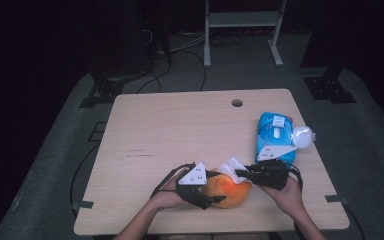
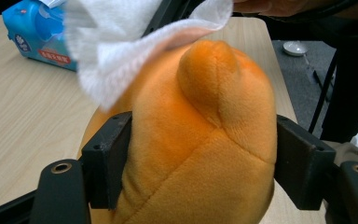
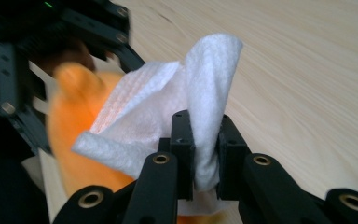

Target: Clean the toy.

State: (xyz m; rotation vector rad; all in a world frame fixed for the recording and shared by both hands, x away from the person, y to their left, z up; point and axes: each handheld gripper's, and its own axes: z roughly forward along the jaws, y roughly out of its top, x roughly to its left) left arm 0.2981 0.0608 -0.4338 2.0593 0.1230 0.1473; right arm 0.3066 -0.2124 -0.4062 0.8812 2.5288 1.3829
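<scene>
The person is wiping an orange plush toy [image 1: 228, 192] with a white wipe [image 1: 231, 167], and the toy is the landmark I use for everything here. It lies on the wooden table [image 1: 180, 125], near the edge where the person stands.

The left gripper [image 1: 196, 186] holds the toy from its left side. In the left gripper view the two black jaws press into the soft sides of the toy [image 2: 191, 154], and the fabric bulges a little between them, so the hold looks firm. The right gripper [image 1: 260, 174] comes from the right side of the toy. Its jaws are pressed together on a fold of the wipe [image 3: 186, 112], and the free part of the wipe hangs over the top of the toy [image 3: 74, 107]. Behind the toy and to the right of it lies a blue pack of wipes [image 1: 276, 136].

To do this step well, I think the left gripper should only keep the toy from turning, without squeezing harder, because the plush deforms easily. The right gripper should draw the wipe flat over the surface with light pressure, so that the cloth and not the hard jaws touches the fabric. The pinch is on a narrow fold, so a fast pull could let the wipe slip out. Short strokes toward the right side of the toy seem safer to me.
</scene>
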